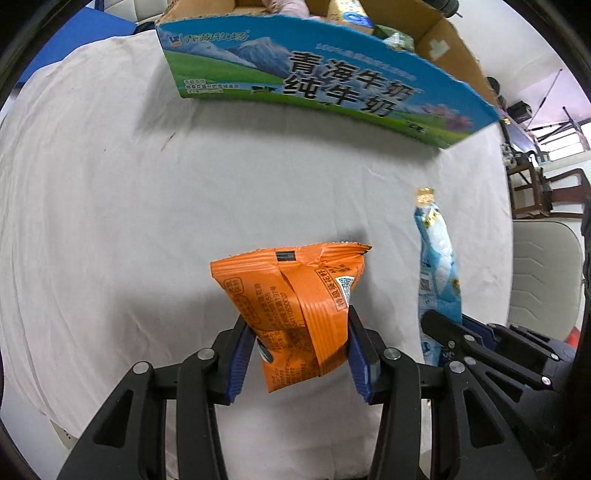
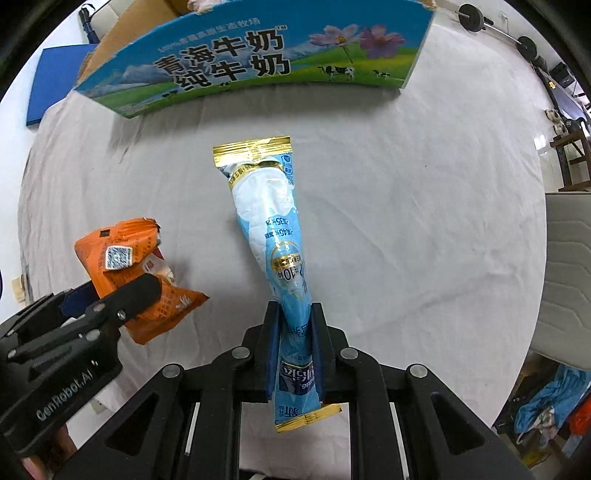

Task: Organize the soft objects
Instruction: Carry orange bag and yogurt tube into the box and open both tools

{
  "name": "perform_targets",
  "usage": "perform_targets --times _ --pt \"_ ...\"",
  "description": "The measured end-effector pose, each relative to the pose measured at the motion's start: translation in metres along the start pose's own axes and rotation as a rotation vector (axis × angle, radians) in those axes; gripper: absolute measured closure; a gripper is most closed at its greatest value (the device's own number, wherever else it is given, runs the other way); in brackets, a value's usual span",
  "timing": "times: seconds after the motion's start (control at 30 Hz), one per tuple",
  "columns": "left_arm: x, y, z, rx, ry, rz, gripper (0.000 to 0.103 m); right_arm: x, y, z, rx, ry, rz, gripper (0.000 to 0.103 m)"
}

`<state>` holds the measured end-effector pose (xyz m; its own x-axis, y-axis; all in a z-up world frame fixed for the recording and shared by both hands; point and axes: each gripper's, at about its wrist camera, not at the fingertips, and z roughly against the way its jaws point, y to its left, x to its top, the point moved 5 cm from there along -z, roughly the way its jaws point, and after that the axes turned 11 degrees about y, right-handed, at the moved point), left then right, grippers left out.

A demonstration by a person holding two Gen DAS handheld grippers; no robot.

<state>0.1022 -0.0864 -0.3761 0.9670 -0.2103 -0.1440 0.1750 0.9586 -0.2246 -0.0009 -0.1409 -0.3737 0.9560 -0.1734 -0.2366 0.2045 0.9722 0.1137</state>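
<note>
My left gripper [image 1: 297,325] is shut on an orange snack packet [image 1: 295,295] and holds it above the white cloth. The packet also shows at the left of the right wrist view [image 2: 125,266]. My right gripper [image 2: 295,314] is shut on a long blue and white pouch with gold ends [image 2: 269,221], gripped near its lower end. The pouch shows at the right of the left wrist view [image 1: 439,266]. A blue and green milk carton box [image 1: 332,81] with an open top stands at the far side; it also shows in the right wrist view [image 2: 258,55].
A white cloth [image 1: 129,221] covers the table. Several packets lie inside the box [image 1: 351,14]. A pale chair [image 2: 569,258] stands at the right. A blue board [image 2: 55,88] lies at the far left beyond the table.
</note>
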Motion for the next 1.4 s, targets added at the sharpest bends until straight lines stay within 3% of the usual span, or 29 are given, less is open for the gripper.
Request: perform_targets --times 0.17,0.33,0.5,0.77,0.93,1.07,1.4 --pt "0.003 -0.009 0.013 -0.014 -0.025 -0.018 0.060 -0.011 -0.001 0.028 0.038 -0.032 0.013 0.087" --pt "0.012 -0.015 0.052 -0.037 -0.086 -0.042 0.060 -0.008 -0.001 0.075 0.084 -0.094 0.030 0.087" --pt "0.043 -0.014 0.094 -0.070 -0.142 -0.071 0.060 0.024 -0.002 0.132 0.138 -0.161 0.044 0.088" --pt "0.143 -0.009 0.147 -0.032 -0.234 -0.125 0.060 0.110 0.008 0.194 0.193 -0.259 0.018 0.088" --pt "0.201 0.009 0.144 -0.032 -0.209 -0.089 0.060 0.170 0.019 0.191 0.192 -0.253 0.011 0.088" --pt "0.236 0.039 0.128 -0.086 -0.141 -0.003 0.060 0.218 0.027 0.171 0.149 -0.207 0.069 0.088" --pt "0.265 0.073 0.078 -0.188 -0.076 0.194 0.060 0.294 0.035 0.127 0.032 -0.094 0.211 0.088"
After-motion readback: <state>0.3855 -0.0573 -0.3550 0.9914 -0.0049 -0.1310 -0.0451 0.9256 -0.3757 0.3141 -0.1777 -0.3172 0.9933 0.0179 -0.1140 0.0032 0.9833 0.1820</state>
